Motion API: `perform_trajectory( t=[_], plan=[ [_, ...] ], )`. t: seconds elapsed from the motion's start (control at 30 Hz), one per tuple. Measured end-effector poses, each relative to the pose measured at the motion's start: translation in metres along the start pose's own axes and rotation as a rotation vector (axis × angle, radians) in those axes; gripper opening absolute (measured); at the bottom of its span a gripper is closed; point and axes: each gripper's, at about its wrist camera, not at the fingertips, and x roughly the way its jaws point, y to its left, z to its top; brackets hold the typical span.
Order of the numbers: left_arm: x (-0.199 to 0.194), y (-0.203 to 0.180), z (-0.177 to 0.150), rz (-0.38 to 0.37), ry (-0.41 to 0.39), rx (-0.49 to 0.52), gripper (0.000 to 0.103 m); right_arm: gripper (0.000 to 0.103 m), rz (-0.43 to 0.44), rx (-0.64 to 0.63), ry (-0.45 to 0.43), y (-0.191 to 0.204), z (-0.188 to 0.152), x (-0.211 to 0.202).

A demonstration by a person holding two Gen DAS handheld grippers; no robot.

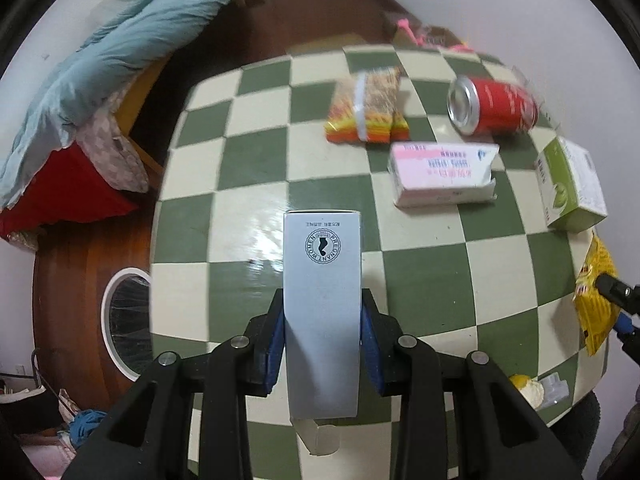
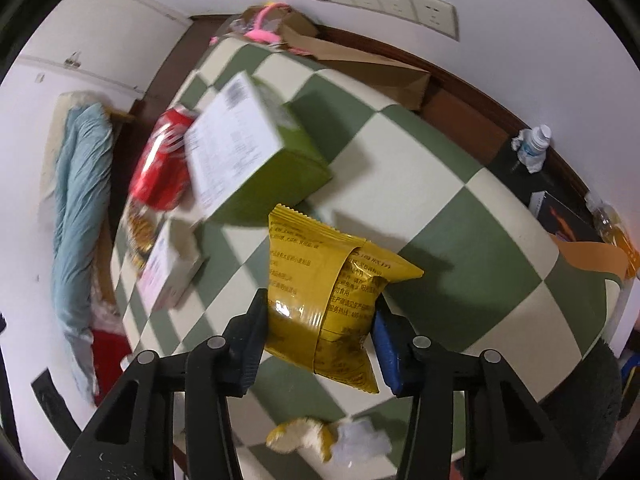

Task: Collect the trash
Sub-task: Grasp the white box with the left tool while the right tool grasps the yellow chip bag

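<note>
green-and-cream checkered counter [image 1: 256, 168] is seen from above in both wrist views, with a dark wooden floor [image 1: 80, 280] around it and white walls behind. a bed with a pale blue quilt [image 1: 100, 60] is shown to the left of the counter, and a round white bin [image 1: 126, 320] with a dark liner is seen on the floor just beside the counter's near-left edge.

on the counter several pieces of trash are laid out: a green carton [image 1: 570, 186] near the right edge, a pink-and-white carton [image 1: 442, 178] beside it, a red can [image 1: 494, 106] lying on its side behind them, and an orange snack packet [image 1: 370, 106] to the can's left. a crumpled yellow-and-white scrap [image 2: 328, 438] is seen at the near edge.

a grey carton [image 1: 322, 312] marked with a round emblem is held upright between the blue pads of the left tongs [image 1: 322, 344], which are closed narrowly on its sides; it is lifted clear above the counter, its lower flap hanging open.

a yellow foil snack bag [image 2: 328, 300] is gripped between the pads of the right tongs [image 2: 320, 344], whose jaws are drawn in against its sides; whether the bag touches the counter cannot be told. the green carton lies just behind it.
</note>
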Motion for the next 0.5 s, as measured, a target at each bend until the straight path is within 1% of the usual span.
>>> perform_trajectory(
  t=[0.2, 0.37, 0.5],
  plan=[
    [-0.047, 0.036, 0.003, -0.023, -0.101, -0.047, 0.03, 0.049, 0.074, -0.1, 0.007, 0.029, -0.027, -0.026],
    [-0.088, 0.077, 0.002, -0.033, -0.181, -0.099, 0.03, 0.049, 0.148, -0.219, 0.002, 0.075, -0.054, -0.054],
    [-0.119, 0.12, -0.003, -0.013, -0.244, -0.145, 0.03, 0.049, 0.225, -0.31, 0.012, 0.124, -0.078, -0.072]
  ],
)
